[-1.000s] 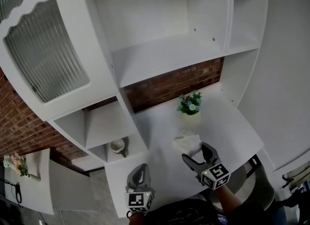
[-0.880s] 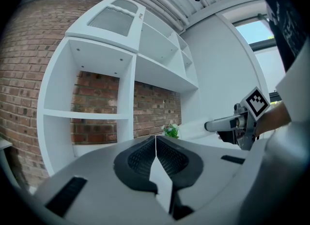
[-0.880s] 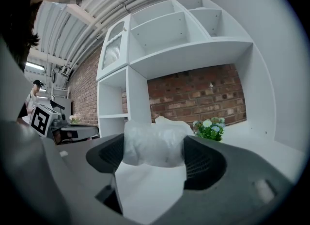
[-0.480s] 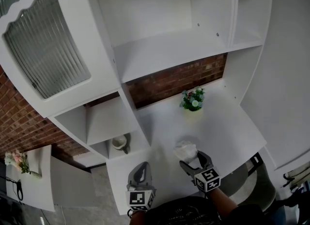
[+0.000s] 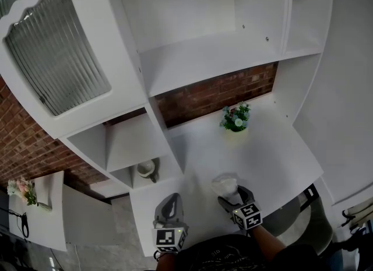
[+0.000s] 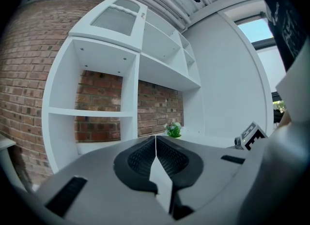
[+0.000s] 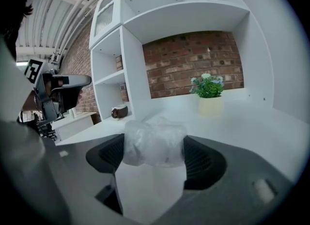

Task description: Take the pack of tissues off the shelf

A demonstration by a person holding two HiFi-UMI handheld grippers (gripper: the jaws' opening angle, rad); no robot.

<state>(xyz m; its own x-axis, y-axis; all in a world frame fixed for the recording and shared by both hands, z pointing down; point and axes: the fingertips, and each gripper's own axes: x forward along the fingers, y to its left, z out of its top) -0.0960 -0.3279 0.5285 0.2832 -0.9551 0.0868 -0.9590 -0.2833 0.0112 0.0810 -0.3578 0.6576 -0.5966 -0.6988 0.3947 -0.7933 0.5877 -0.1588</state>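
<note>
A pack of tissues (image 7: 154,143) in clear wrap sits squeezed between the two black pads of my right gripper (image 7: 155,157), which is shut on it. In the head view that pack of tissues (image 5: 224,185) is held just above the white desk top (image 5: 274,159), near its front edge, with the right gripper (image 5: 233,197) below it. My left gripper (image 5: 169,210) hangs at the front left of the desk. Its jaws meet with nothing between them, as the left gripper (image 6: 155,147) view shows.
A small potted plant (image 5: 235,118) stands at the back of the desk against the brick wall (image 5: 218,95). A brown-and-white cup (image 5: 146,168) sits in the low left cubby. White shelves (image 5: 204,60) rise overhead, with a ribbed-glass cabinet door (image 5: 55,60) at upper left.
My right gripper has drawn back toward the desk's front edge with the tissue pack in it. The left gripper has stayed where it was.
</note>
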